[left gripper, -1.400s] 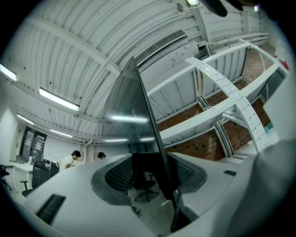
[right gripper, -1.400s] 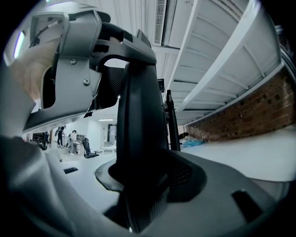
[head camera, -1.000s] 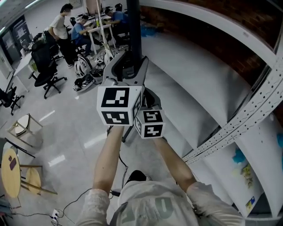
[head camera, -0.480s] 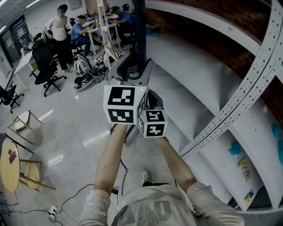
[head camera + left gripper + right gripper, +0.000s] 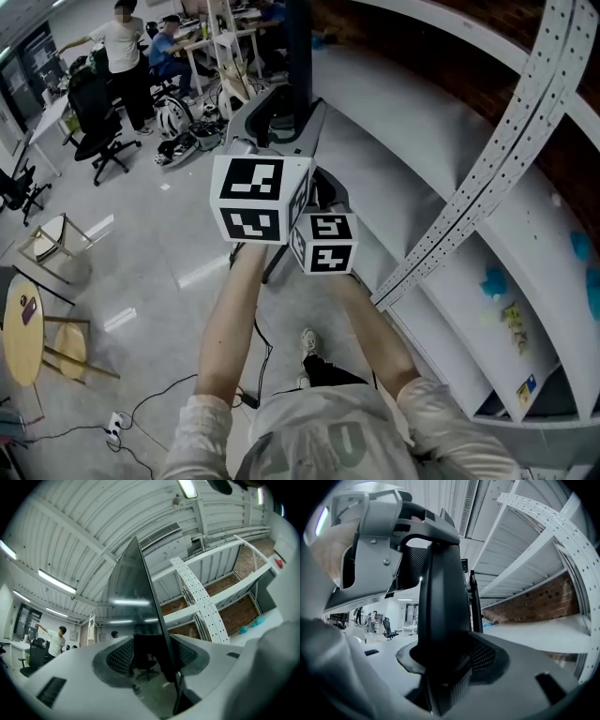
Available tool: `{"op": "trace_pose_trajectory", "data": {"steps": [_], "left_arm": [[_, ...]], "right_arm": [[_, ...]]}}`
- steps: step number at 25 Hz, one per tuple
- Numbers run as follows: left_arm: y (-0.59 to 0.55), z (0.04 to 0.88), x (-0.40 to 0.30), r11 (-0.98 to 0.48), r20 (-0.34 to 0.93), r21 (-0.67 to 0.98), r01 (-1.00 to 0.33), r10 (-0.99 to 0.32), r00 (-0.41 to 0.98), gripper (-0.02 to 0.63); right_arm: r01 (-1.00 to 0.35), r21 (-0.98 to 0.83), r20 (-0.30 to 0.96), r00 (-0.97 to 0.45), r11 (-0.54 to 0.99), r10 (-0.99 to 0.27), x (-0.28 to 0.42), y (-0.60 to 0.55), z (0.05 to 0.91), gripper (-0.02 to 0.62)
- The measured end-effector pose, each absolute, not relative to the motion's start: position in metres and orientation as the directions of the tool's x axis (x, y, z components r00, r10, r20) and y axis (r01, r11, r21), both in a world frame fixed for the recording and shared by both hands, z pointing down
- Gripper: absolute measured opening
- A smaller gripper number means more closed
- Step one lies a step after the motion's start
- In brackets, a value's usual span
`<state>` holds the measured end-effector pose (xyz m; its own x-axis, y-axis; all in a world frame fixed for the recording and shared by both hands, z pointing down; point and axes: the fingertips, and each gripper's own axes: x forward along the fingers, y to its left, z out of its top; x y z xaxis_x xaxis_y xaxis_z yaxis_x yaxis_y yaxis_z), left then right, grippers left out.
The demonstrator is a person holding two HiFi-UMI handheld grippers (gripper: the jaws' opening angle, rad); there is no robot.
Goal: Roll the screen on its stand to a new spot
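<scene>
Straight ahead, 12 o'clock: screen (image 5: 133,597), a tall, dark, glossy panel. It stands upright, edge-on to the person, and reflects the ceiling lights.
Left gripper (image 5: 151,663): the jaws stand fairly wide but are clamped on the screen. The ribbed pads (image 5: 117,656) sit against its thicker lower part on both sides.
Right gripper (image 5: 443,667): the jaws are also wide, closed on a thick black upright part of the screen that fills the gap between them.
Grippers together: side by side in the head view, with the marker cubes (image 5: 255,199) touching or nearly so. The left one is higher, at 11 o'clock of the right.
Arms (image 5: 230,328): both stretched forward from 6 o'clock toward the screen.
Rack (image 5: 441,206): white shelving with a perforated rail, running from 1 to 4 o'clock, near the screen.
Floor (image 5: 159,272): pale and glossy, with cables (image 5: 155,412) lying at 7 o'clock.
Round table (image 5: 21,337): wooden, at 9 o'clock, well apart from the screen.
People (image 5: 122,37): at desks at 11 o'clock, far off, with a black office chair (image 5: 94,141) near them.
</scene>
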<state>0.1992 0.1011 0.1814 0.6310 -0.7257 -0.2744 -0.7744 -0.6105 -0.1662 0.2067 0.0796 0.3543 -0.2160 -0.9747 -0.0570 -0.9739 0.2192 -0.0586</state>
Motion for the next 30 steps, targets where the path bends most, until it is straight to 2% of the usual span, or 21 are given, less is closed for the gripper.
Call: {"op": "trace_pose_trajectory", "data": {"steps": [22,30], "left_arm": [[0.249,0.183,0.221,-0.637,-0.287,-0.157,-0.755,-0.702,0.652,0.244],[0.305,0.182,0.237,-0.659,-0.33,-0.141,-0.739,-0.672,0.663,0.247]], "right_arm": [[-0.979,-0.06,-0.043,-0.192,0.194,-0.981,0.229,0.229,0.356,0.209],[-0.98,-0.063,-0.055,-0.184,0.187,-0.981,0.246,0.284,0.356,0.207]]}}
